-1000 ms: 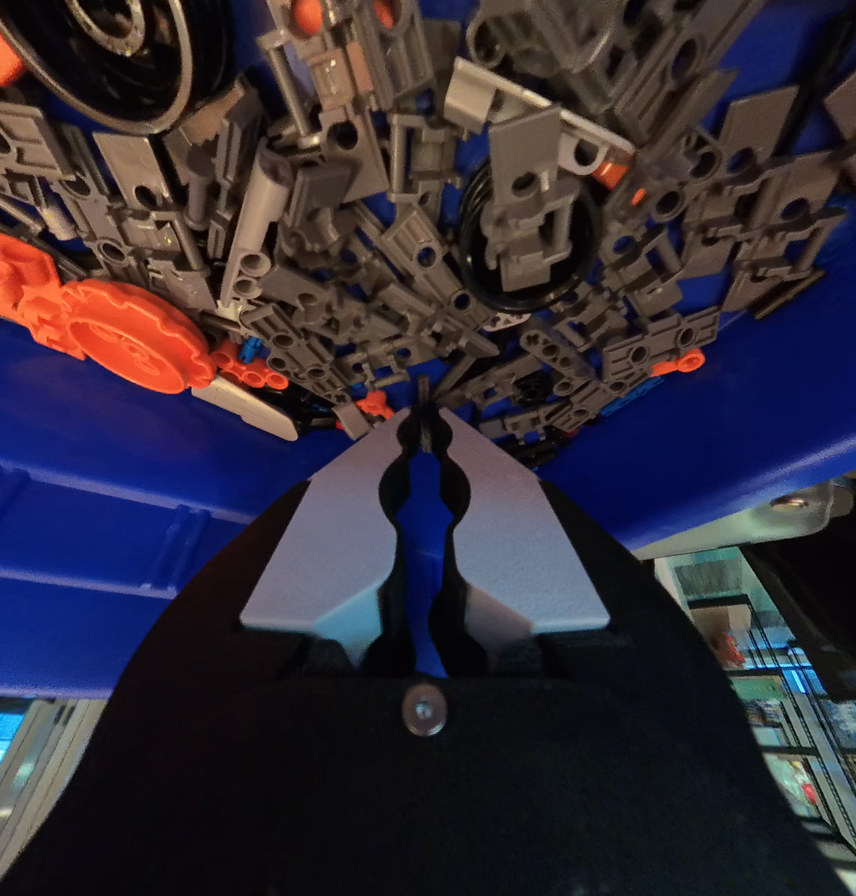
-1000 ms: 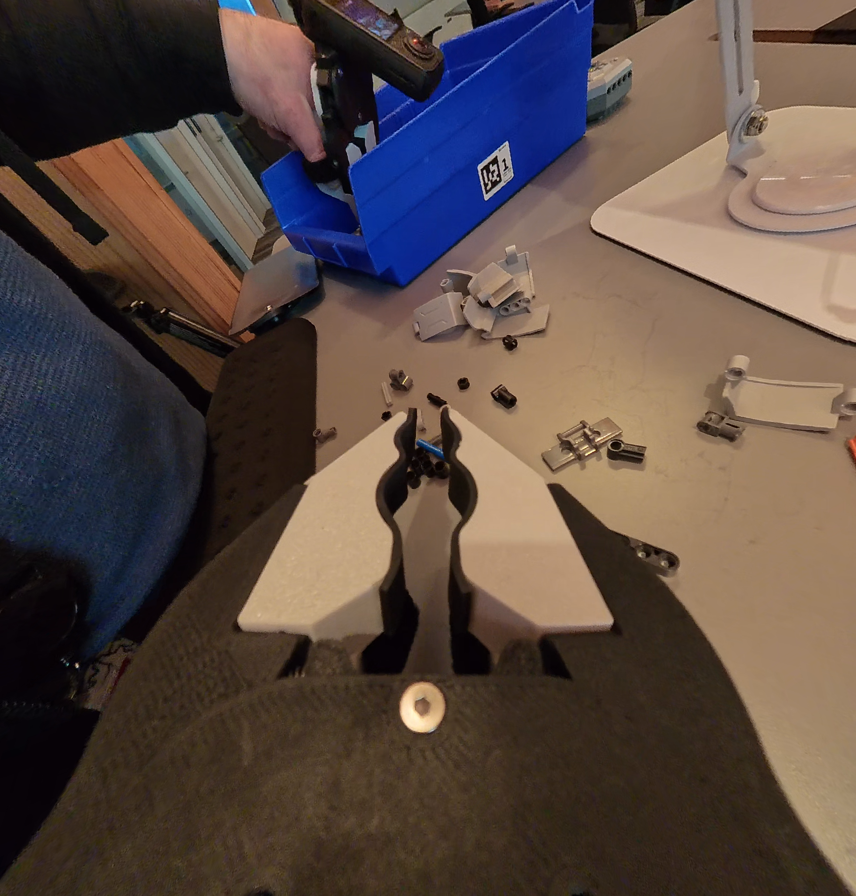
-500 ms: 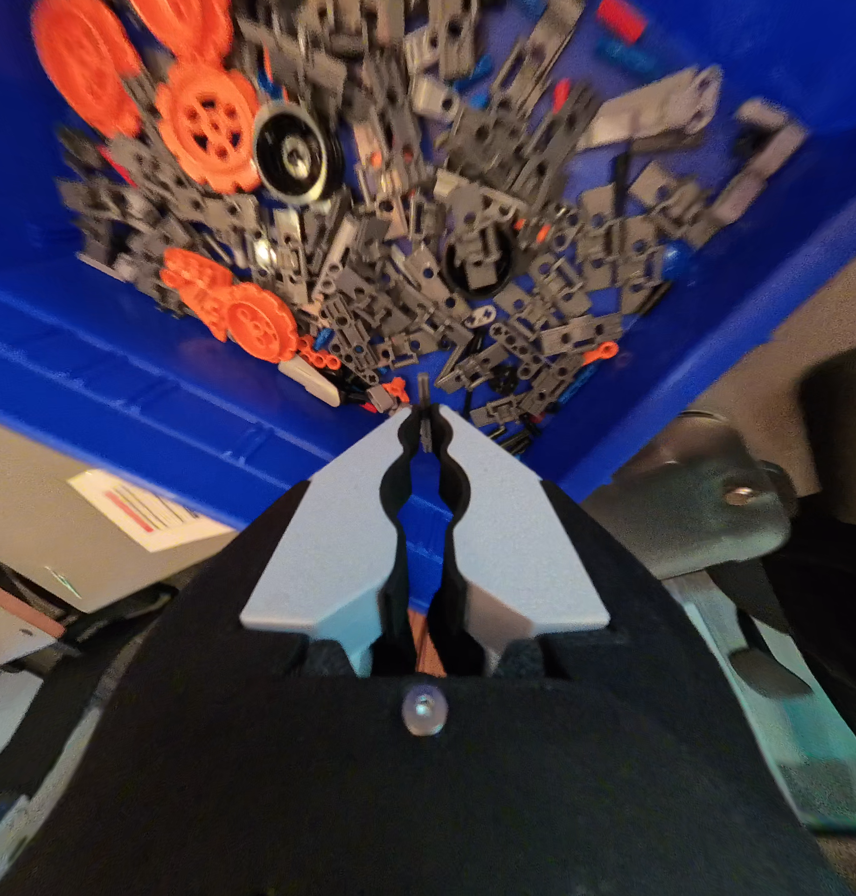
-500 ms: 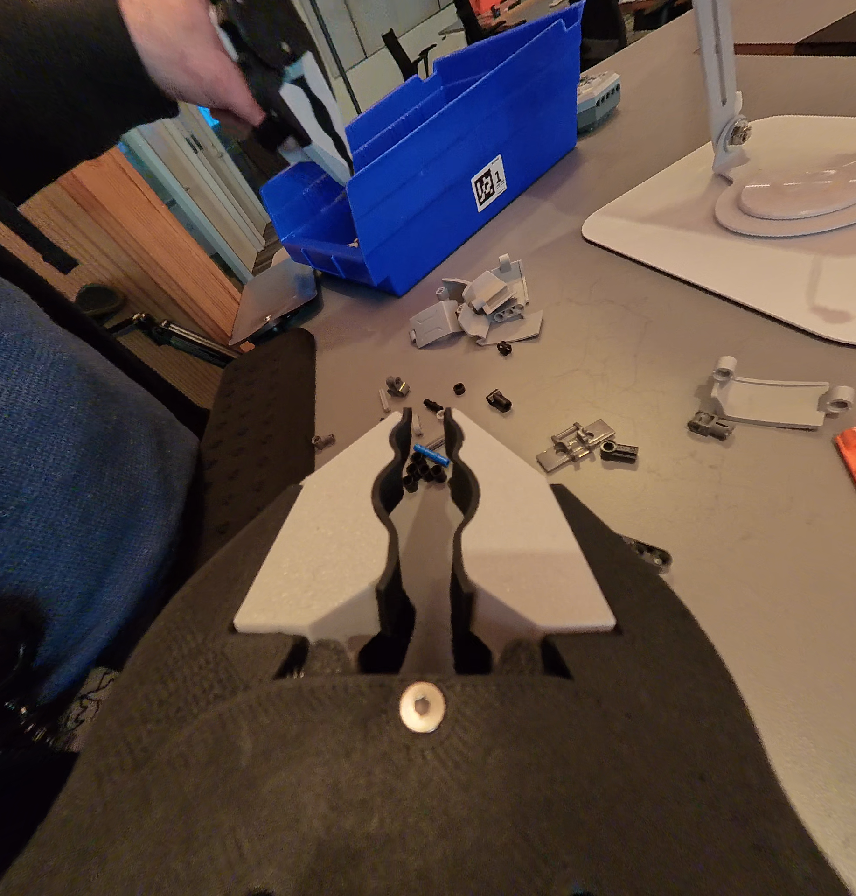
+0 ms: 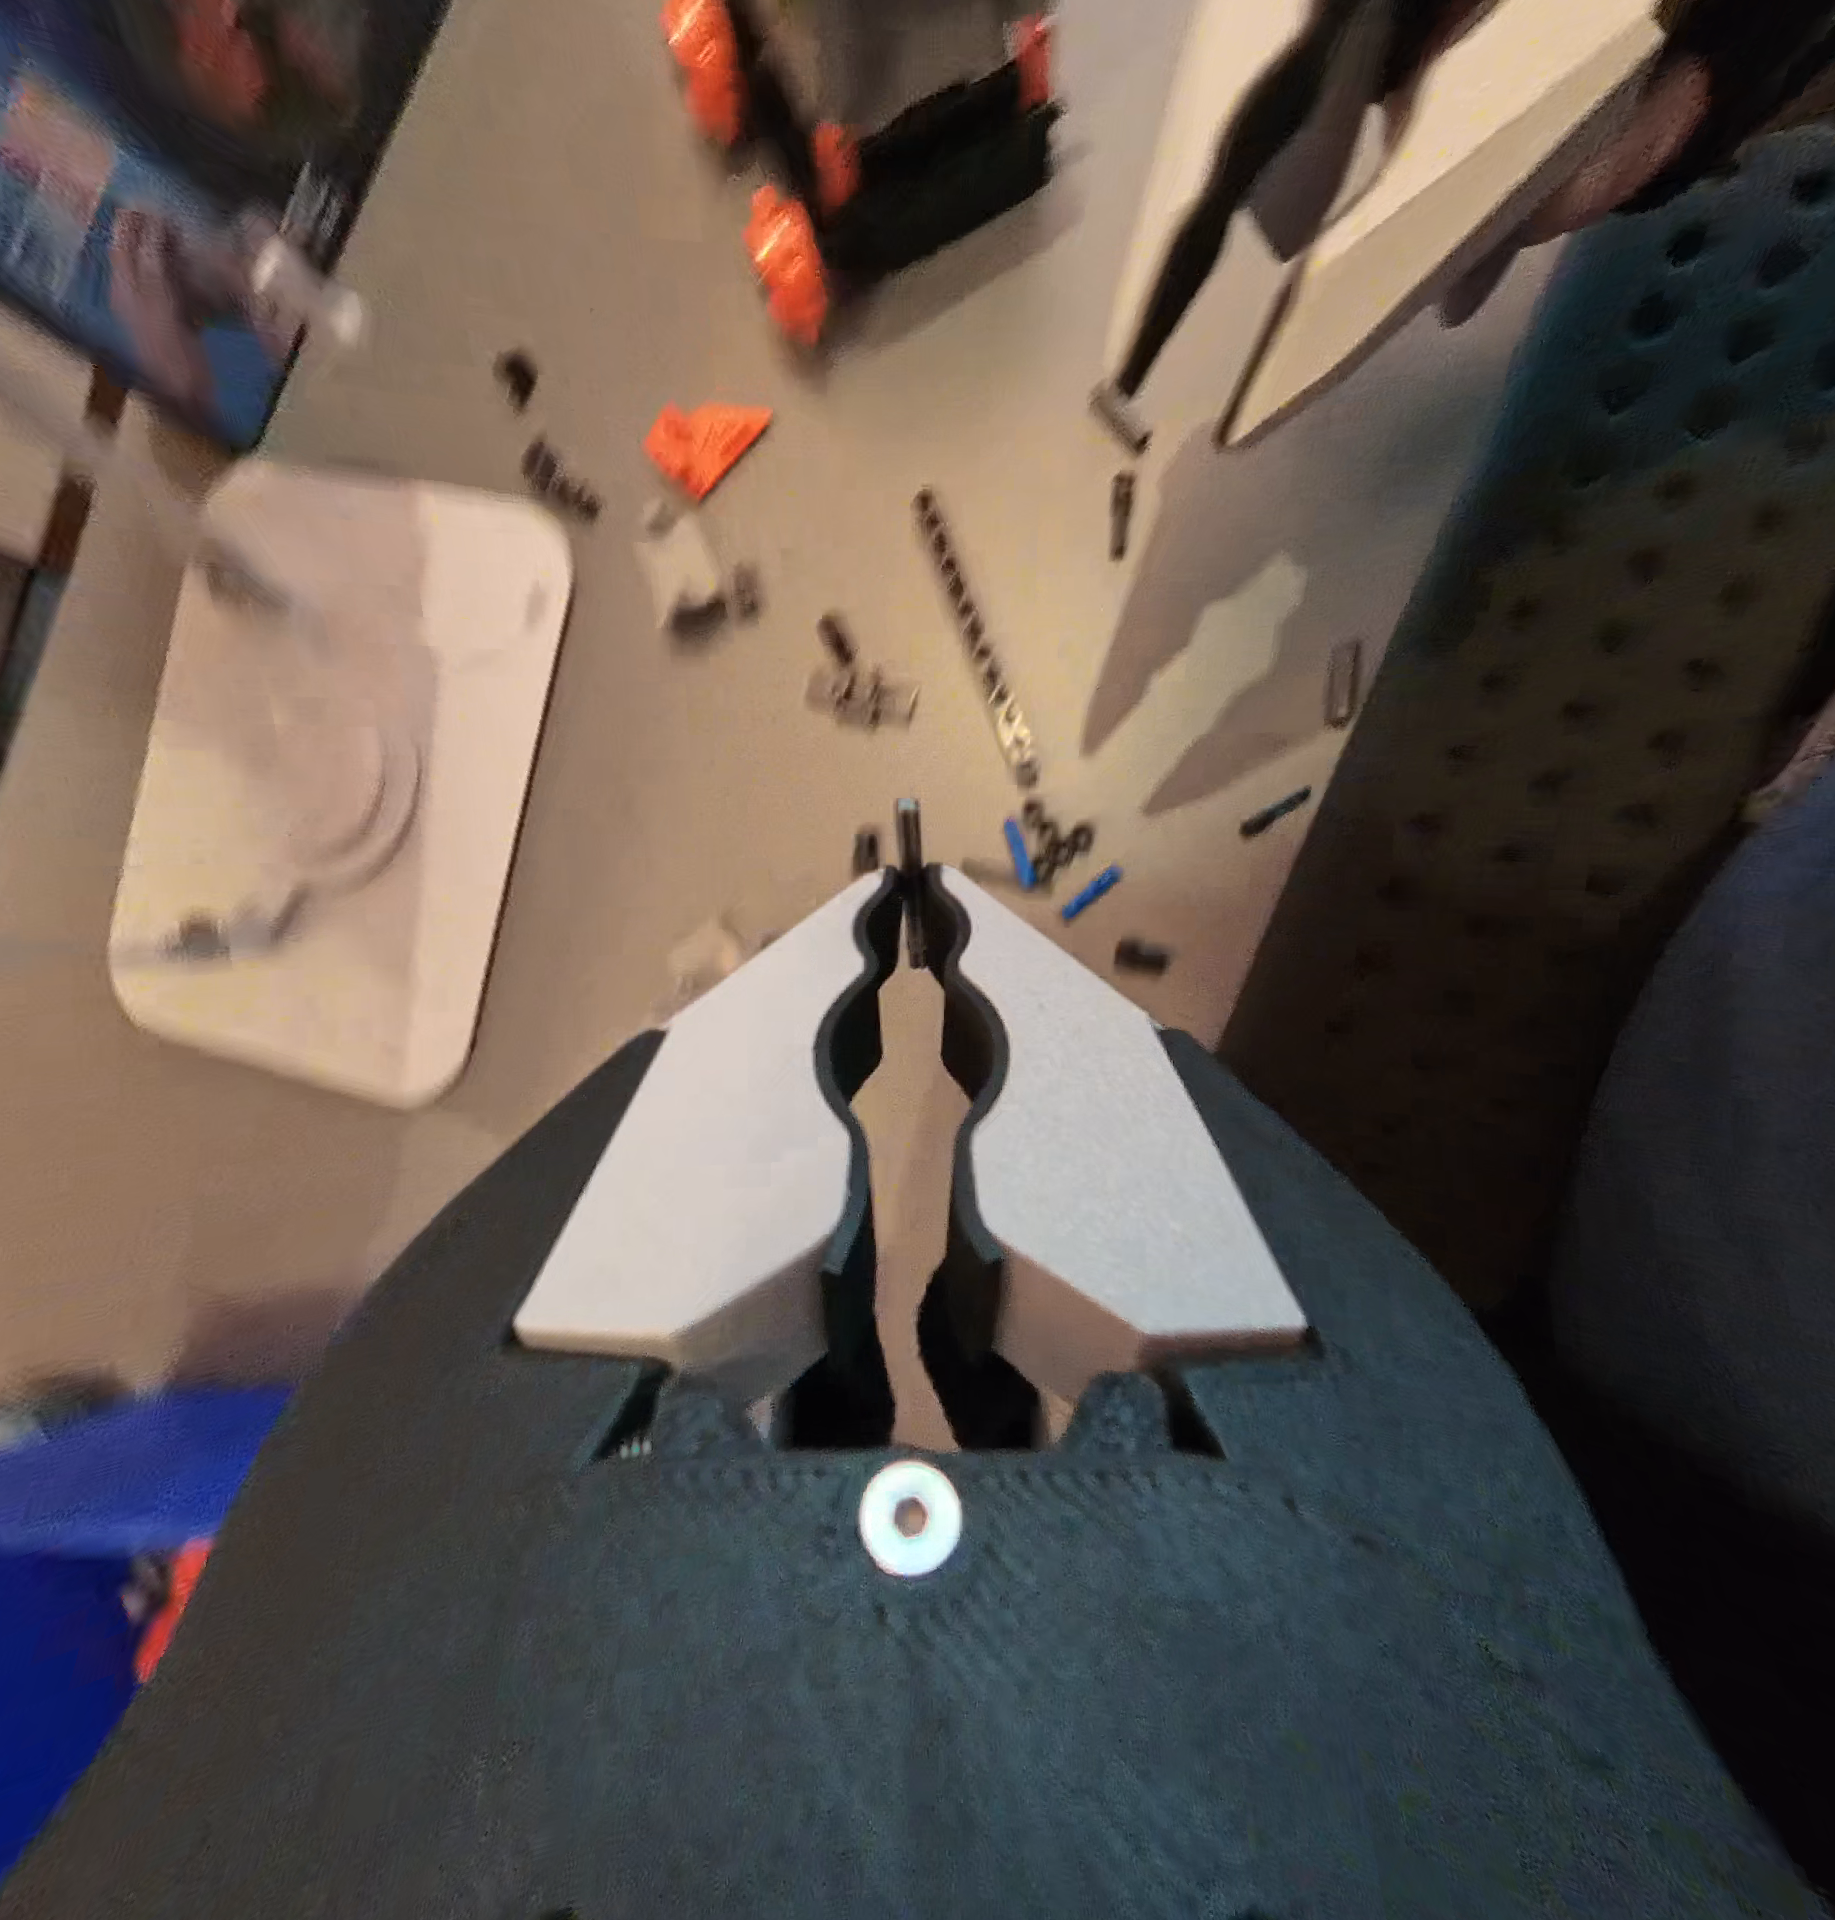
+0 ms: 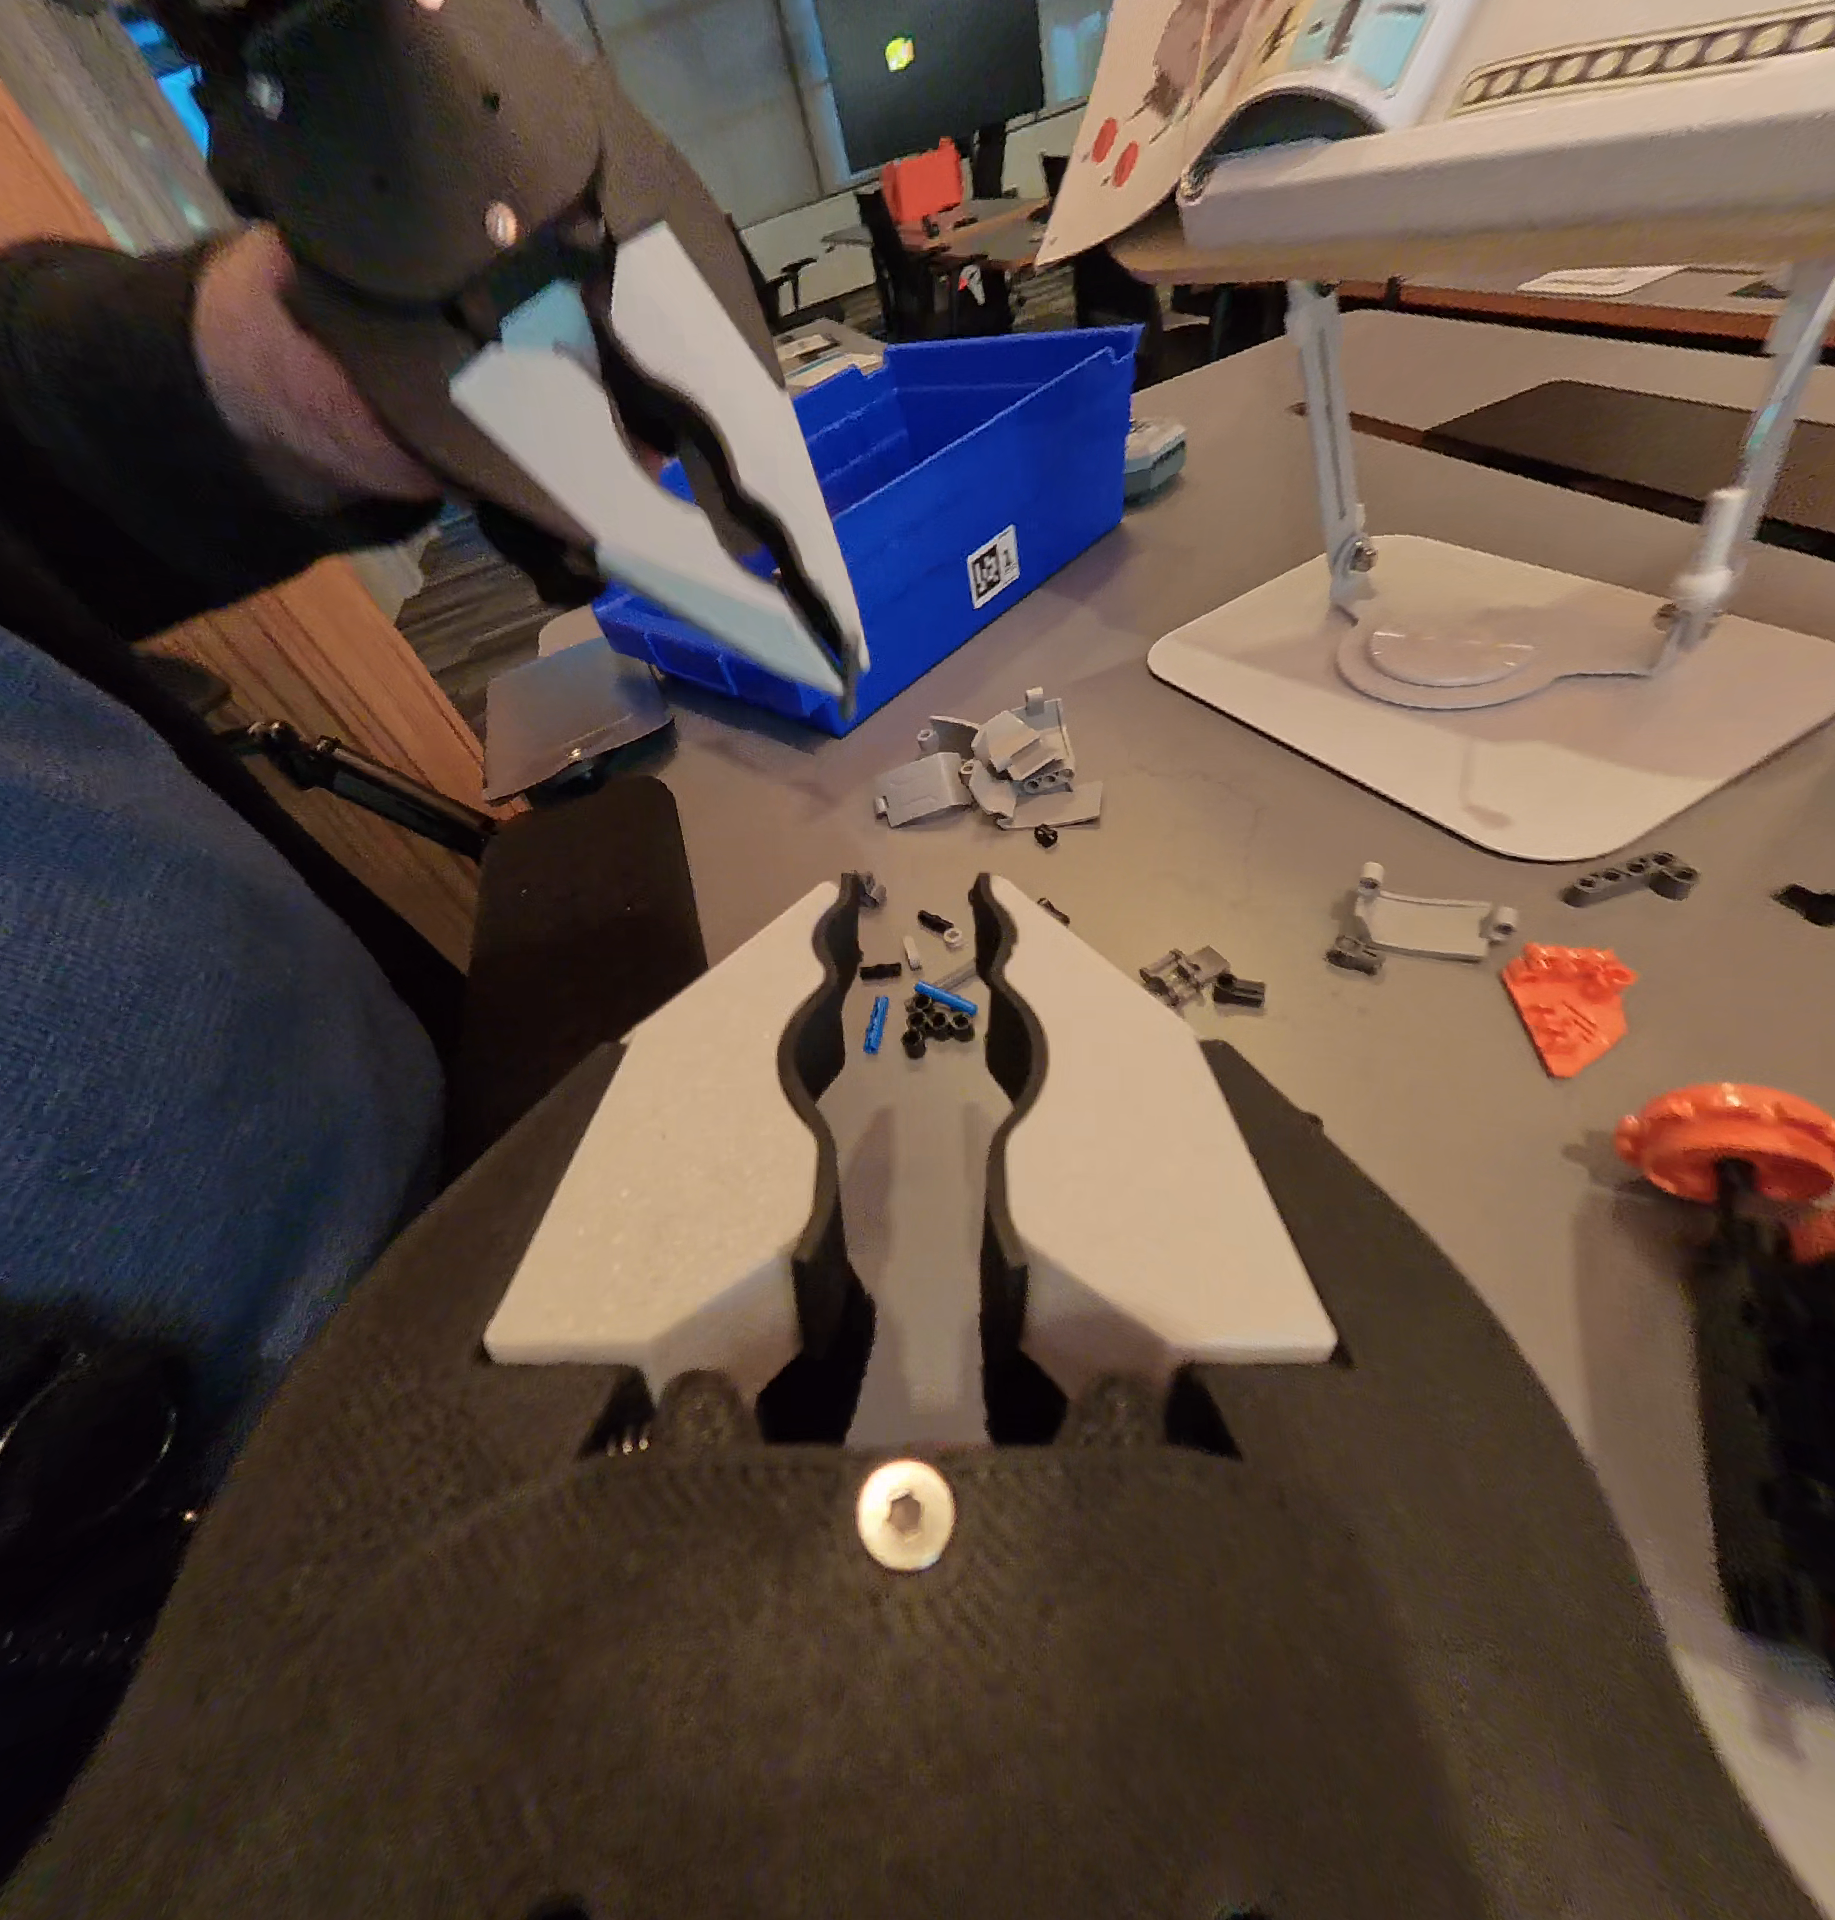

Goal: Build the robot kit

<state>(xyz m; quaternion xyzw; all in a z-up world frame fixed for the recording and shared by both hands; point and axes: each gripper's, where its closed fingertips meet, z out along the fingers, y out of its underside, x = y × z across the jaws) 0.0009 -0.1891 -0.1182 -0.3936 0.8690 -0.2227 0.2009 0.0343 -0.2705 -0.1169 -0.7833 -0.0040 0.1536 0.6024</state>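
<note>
My left gripper (image 5: 908, 885) is shut on a thin dark axle (image 5: 906, 831) that sticks out past its tips. It hangs above the grey table over small loose parts. It also shows in the right wrist view (image 6: 842, 670), held by a hand in front of the blue bin (image 6: 954, 499). My right gripper (image 6: 913, 896) is open and empty, low over the table. Between its fingers lie two blue pins (image 6: 944, 1000) and a cluster of black connectors (image 6: 939, 1029). Its grey fingers (image 5: 1162, 644) show at the right of the blurred left wrist view.
A white stand base (image 6: 1515, 707) carries an open booklet at the right. Grey panel pieces (image 6: 986, 779) lie near the bin. An orange plate (image 6: 1562, 1003), a grey panel (image 6: 1422, 925) and a black model with an orange gear (image 6: 1744, 1143) lie to the right. A black armrest (image 6: 580, 914) is at the left. Left tips to right tips: about 10 cm. Both grippers' tips are roughly 20 cm from the grey panel (image 6: 1422, 925). It turns up in the left wrist view (image 5: 685, 578) as well.
My left gripper has lifted out of the blue bin with the axle and swung over the table toward the loose parts. My right gripper has opened wider.
</note>
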